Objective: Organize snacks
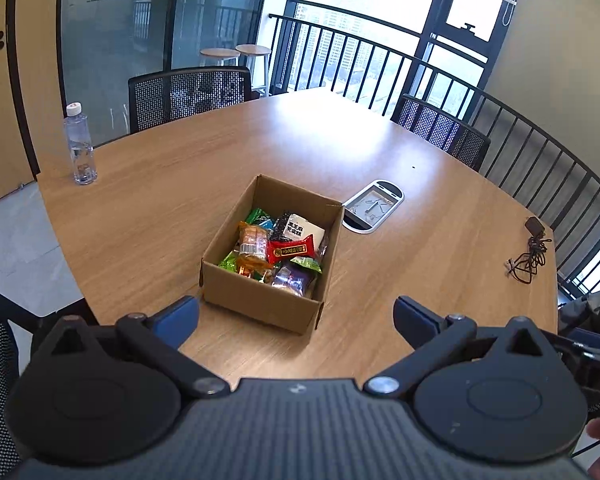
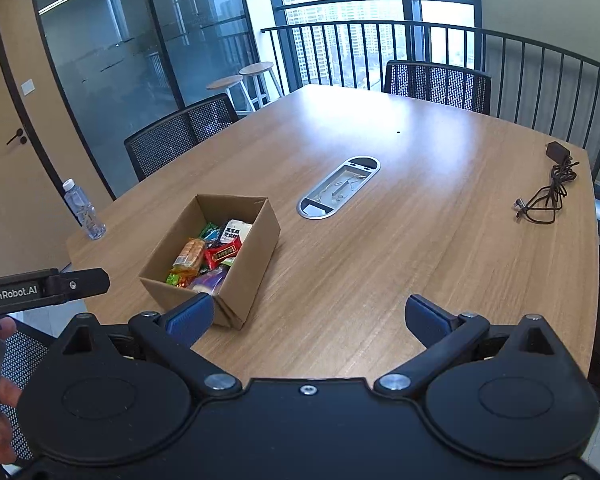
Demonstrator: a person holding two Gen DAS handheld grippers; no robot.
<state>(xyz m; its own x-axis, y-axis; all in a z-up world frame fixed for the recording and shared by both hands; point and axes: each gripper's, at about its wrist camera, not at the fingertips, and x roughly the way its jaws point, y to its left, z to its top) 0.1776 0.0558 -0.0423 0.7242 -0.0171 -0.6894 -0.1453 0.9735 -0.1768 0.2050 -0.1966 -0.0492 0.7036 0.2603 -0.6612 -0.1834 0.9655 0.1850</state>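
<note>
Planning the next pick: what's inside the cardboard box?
The cardboard box holds a pile of wrapped snacks, with a red packet and an orange packet on top. Lower layers are covered.

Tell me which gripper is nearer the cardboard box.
Left, it seems. The left gripper faces the cardboard box head-on; the right gripper sits off to its right.

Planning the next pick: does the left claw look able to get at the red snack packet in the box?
Probably yes. The left claw is open, the cardboard box has no lid, and the red snack packet lies on top, uncovered.
</note>
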